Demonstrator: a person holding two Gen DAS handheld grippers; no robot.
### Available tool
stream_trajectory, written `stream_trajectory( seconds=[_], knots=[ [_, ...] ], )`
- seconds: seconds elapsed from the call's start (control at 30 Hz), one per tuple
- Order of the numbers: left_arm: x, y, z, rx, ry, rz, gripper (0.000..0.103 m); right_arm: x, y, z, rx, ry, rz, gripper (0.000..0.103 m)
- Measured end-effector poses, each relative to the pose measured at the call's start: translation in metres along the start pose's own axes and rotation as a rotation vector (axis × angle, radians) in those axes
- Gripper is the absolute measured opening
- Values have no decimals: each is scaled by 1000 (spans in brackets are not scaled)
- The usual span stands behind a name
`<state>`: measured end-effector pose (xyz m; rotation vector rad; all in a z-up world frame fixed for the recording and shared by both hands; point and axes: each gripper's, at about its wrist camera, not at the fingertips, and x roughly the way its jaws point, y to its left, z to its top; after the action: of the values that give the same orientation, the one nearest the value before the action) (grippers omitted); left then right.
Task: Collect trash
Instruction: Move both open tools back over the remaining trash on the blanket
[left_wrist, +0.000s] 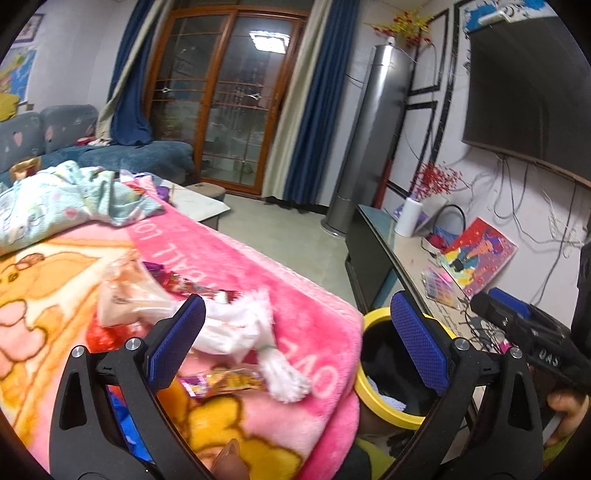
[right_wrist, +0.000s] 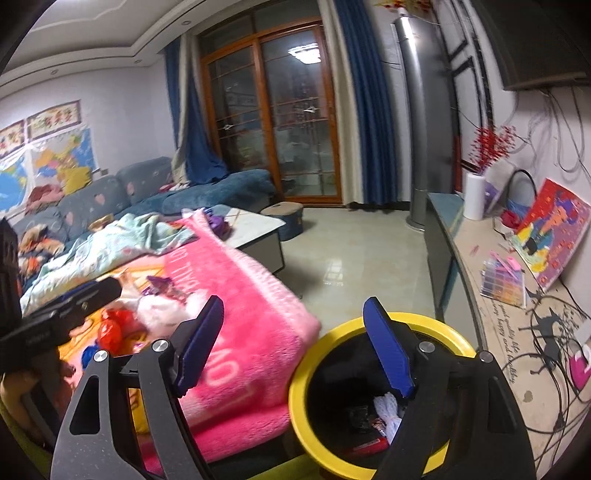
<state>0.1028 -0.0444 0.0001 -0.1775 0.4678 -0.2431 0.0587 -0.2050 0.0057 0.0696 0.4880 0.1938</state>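
Note:
In the left wrist view my left gripper (left_wrist: 295, 332) is open above a pink blanket (left_wrist: 229, 258). On the blanket lie a crumpled white tissue (left_wrist: 236, 328), a clear plastic bag (left_wrist: 125, 295) and a shiny snack wrapper (left_wrist: 225, 380). None of them is between the pads. The right wrist view has my right gripper (right_wrist: 295, 332) open and empty over a yellow-rimmed bin (right_wrist: 306, 369). Inside the bin lie a white wad (right_wrist: 388, 410) and a red wrapper (right_wrist: 369, 446). More litter shows on the blanket: a red wrapper (right_wrist: 114, 325) and white tissue (right_wrist: 162, 306).
A low TV cabinet (right_wrist: 480, 266) runs along the right wall with a paper roll (right_wrist: 474, 195), a painting (right_wrist: 554, 229), colour cards and loose cables. A tower air conditioner (right_wrist: 424, 129), a coffee table (right_wrist: 258, 229) and a blue sofa (right_wrist: 221, 192) stand beyond on the tiled floor.

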Motion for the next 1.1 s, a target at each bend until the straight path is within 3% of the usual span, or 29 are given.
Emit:
stream_trajectory(
  seconds=[0.57,1.1],
  knots=[
    [-20,52,1,-96,-30,92,92,5,59,0,-99,27,127,79],
    [-26,97,2,-168,-40,171,92,30,115,-14,-192,128,251,79]
  ],
)
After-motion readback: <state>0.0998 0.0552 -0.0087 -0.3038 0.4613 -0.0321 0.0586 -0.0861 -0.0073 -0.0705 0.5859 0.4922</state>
